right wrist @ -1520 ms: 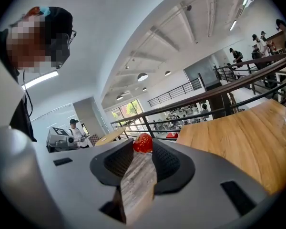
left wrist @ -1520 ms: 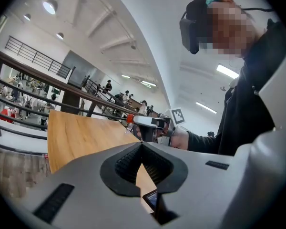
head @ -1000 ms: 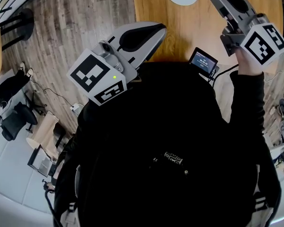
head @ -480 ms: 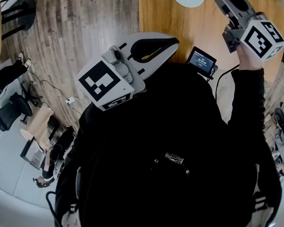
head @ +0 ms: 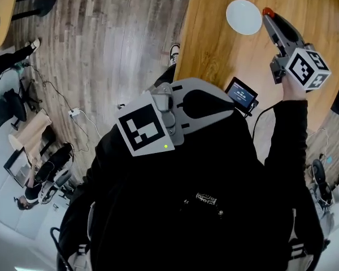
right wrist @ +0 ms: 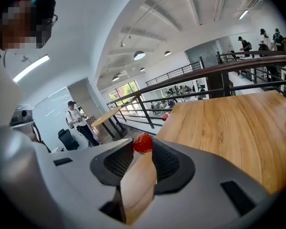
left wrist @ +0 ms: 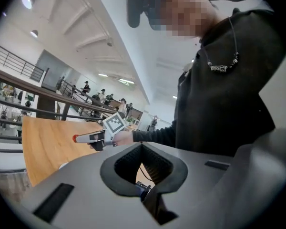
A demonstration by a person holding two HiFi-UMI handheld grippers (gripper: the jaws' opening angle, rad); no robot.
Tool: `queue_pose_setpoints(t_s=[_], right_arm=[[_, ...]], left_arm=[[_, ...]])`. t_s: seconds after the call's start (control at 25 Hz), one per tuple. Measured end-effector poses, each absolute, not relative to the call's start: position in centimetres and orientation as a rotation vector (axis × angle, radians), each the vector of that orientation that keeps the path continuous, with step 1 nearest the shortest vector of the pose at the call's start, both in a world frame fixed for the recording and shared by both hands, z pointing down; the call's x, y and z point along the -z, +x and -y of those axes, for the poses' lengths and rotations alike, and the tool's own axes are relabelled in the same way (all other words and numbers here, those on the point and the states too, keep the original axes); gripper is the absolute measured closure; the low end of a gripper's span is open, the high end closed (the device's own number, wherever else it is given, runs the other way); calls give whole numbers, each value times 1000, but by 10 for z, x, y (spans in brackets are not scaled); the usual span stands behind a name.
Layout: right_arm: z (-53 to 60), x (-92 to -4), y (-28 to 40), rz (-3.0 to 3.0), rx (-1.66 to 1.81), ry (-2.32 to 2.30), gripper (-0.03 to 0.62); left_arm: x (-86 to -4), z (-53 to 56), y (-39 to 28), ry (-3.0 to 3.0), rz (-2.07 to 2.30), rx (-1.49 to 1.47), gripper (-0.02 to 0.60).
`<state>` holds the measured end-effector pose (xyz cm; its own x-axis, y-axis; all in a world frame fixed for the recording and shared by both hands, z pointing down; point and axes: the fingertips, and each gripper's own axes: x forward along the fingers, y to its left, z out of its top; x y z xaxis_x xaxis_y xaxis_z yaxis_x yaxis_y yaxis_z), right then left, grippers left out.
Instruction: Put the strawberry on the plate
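My right gripper point(head: 268, 14) is shut on a small red strawberry point(head: 267, 12) at its tips, held in the air just off the right rim of the white plate point(head: 243, 17) on the wooden table point(head: 212, 47). The strawberry point(right wrist: 143, 143) sits pinched between the pads in the right gripper view, and it shows again at the far gripper's tip point(left wrist: 75, 138) in the left gripper view. The left gripper point(head: 231, 105) hangs close to the person's chest, over the table's near edge, its tips together with nothing held point(left wrist: 142, 146).
A small device with a lit screen point(head: 241, 93) and a cable lies at the table's near edge, between the two grippers. Plank floor point(head: 113, 49) lies left of the table. Another round table point(head: 1, 10), chairs and people stand far off.
The head view has swung, so plate and table sit lower in frame. The left gripper has moved right, in toward the chest. The right gripper still holds the strawberry beside the plate.
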<state>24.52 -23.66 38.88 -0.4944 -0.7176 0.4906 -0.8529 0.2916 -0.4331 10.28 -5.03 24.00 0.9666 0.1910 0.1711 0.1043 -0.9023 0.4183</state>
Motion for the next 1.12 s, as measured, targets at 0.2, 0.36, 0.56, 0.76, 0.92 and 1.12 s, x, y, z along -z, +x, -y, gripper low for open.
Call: queue_pose_setpoints(t_s=[0.2,0.36,0.56,0.76,0.92,1.12], right_arm=[[239,-425,245,2274,-1022,1424,462],[242,-467,249,2188,-1069,1387,462],[239,-512,256,2094,-1120,1336,462],[234,-545,254,2028,-1147,1290,462],[236,-563,258,1985,-1136,1265,462],[234,-581,256,1957,-1140,1239,462]], left_arm=[[-235,26,95,2814,-324,-335,575],[-238,29,94,2824,-278,-318,575],[-233,30,89,2825,-196,-300,575],[-232,30,85,2817,-128,-277,575],[-234,28,86,2815,-112,-278,575],[-239,24,84,2808,-94,-271,575]])
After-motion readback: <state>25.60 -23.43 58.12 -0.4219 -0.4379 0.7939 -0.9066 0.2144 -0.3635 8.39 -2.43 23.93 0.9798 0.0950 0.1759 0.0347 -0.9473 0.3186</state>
